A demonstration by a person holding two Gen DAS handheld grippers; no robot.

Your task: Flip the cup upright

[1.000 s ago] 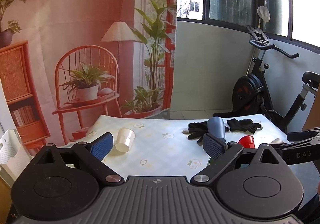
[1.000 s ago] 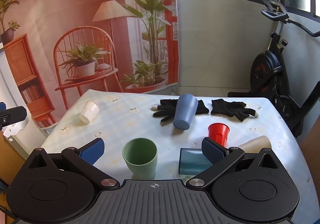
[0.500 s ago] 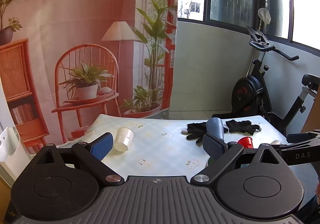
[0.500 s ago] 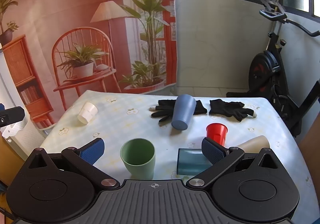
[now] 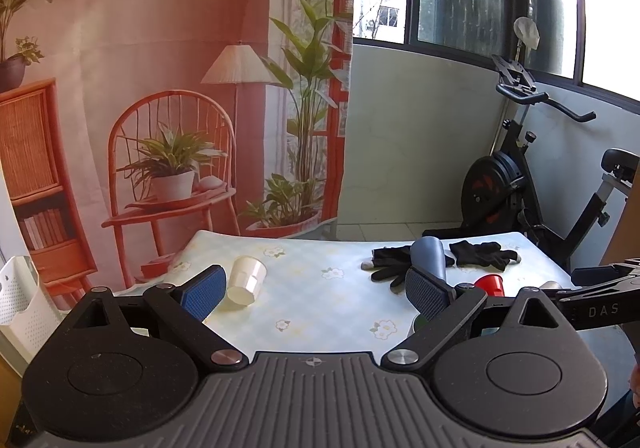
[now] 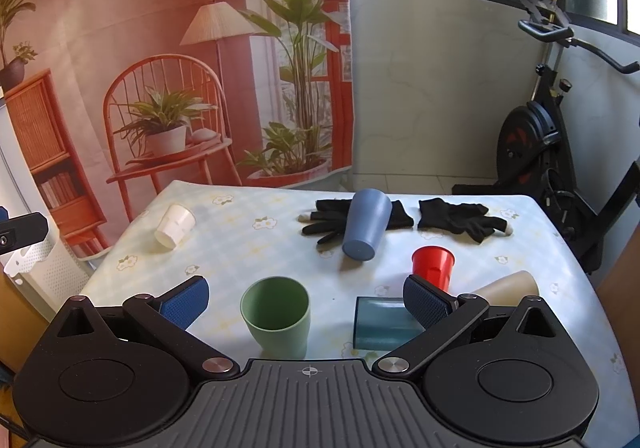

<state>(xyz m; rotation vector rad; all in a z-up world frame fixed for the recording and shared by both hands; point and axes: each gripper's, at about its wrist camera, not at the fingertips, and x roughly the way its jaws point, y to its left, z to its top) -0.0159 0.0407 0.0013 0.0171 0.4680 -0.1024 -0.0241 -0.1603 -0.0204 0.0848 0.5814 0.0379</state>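
Several cups are on the flowered table [image 6: 256, 248]. A white cup [image 6: 175, 226] lies on its side at the left; it also shows in the left wrist view [image 5: 245, 285]. A blue cup [image 6: 366, 224] lies on its side across a black glove [image 6: 324, 217]. A teal cup [image 6: 384, 322] and a beige cup [image 6: 506, 284] lie on their sides near my right gripper [image 6: 306, 300]. A green cup [image 6: 276, 316] and a red cup [image 6: 433, 262] stand upright. My right gripper is open and empty, above the green cup. My left gripper [image 5: 316, 292] is open and empty above the near left edge.
A second black glove [image 6: 460, 219] lies at the back right. An exercise bike [image 6: 552, 151] stands past the table's right side. A white perforated bin [image 5: 20, 296] stands left of the table. A printed backdrop hangs behind.
Both views have drifted slightly; the white cup sits a little closer to my left gripper's left finger. No cup has moved on the table.
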